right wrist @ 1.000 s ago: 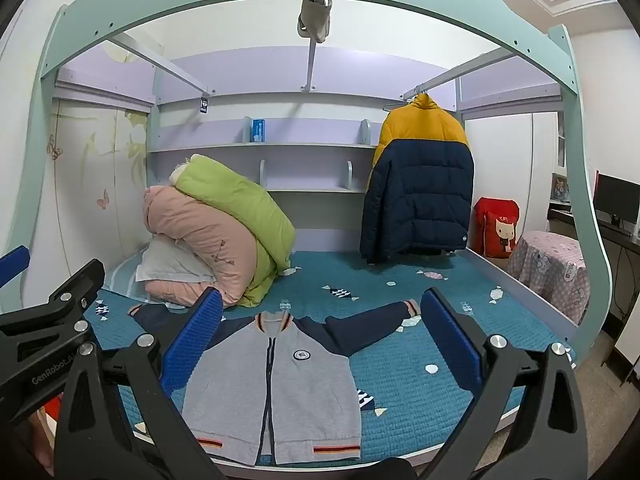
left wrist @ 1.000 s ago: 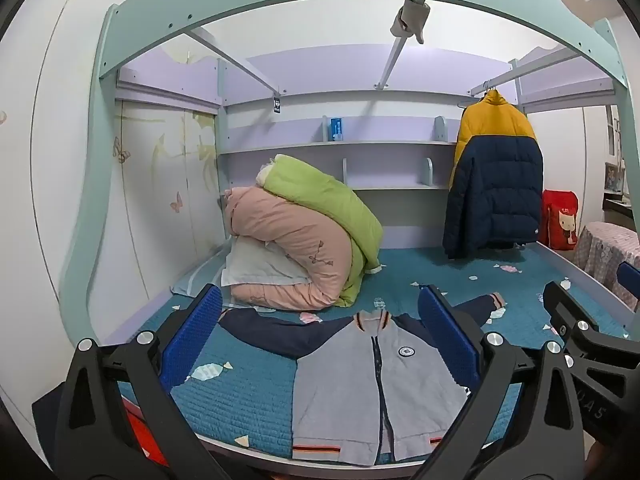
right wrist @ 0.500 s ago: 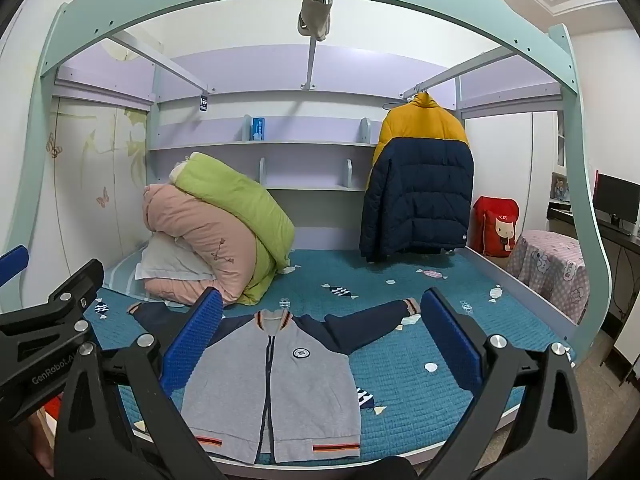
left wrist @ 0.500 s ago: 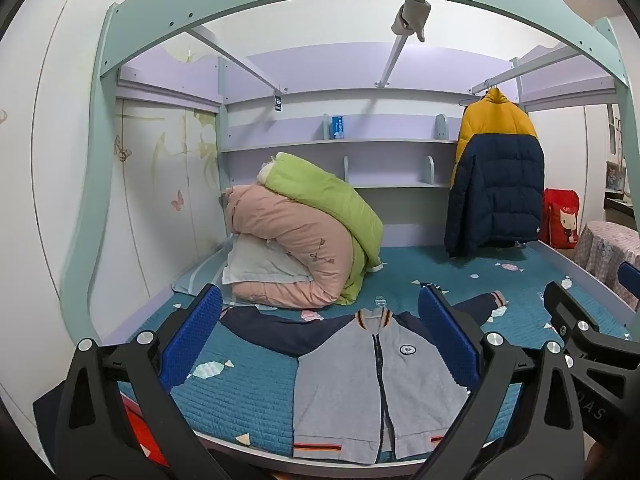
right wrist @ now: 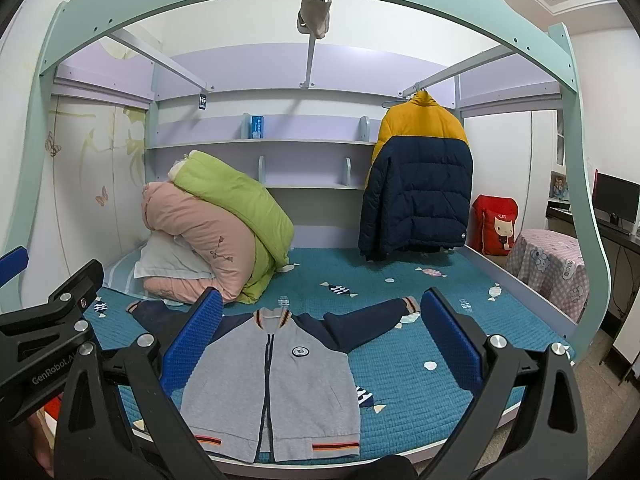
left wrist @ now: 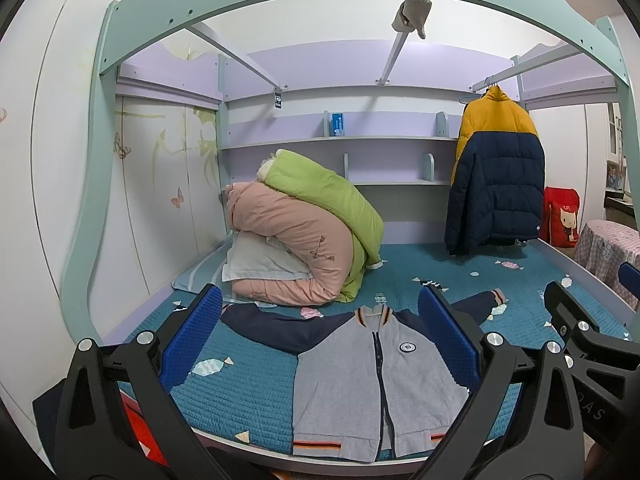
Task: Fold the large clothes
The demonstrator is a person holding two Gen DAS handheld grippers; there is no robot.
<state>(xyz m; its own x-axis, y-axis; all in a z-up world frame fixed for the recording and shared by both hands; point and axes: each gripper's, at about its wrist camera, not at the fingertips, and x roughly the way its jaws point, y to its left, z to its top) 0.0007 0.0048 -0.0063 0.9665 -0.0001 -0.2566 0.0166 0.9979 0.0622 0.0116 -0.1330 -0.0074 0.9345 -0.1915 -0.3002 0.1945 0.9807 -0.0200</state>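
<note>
A grey zip jacket [left wrist: 372, 384] [right wrist: 276, 384] with navy sleeves lies flat, front up, at the near edge of the bed, sleeves spread to both sides. My left gripper [left wrist: 320, 336] hovers in front of the bed, open, its blue pads wide apart with nothing between them. My right gripper [right wrist: 320, 336] is held the same way, open and empty, a little to the right of the jacket. Each gripper shows at the edge of the other's view. Neither touches the jacket.
The teal quilted bedspread [right wrist: 420, 292] covers the bed. Rolled pink and green quilts [left wrist: 304, 240] with a pillow are piled at the back left. A yellow-and-navy puffer coat [right wrist: 416, 184] hangs at the back right. A pink-clothed stool [right wrist: 548, 268] stands right of the bed.
Both views have shifted very slightly; the jacket and both open grippers stay as they were.
</note>
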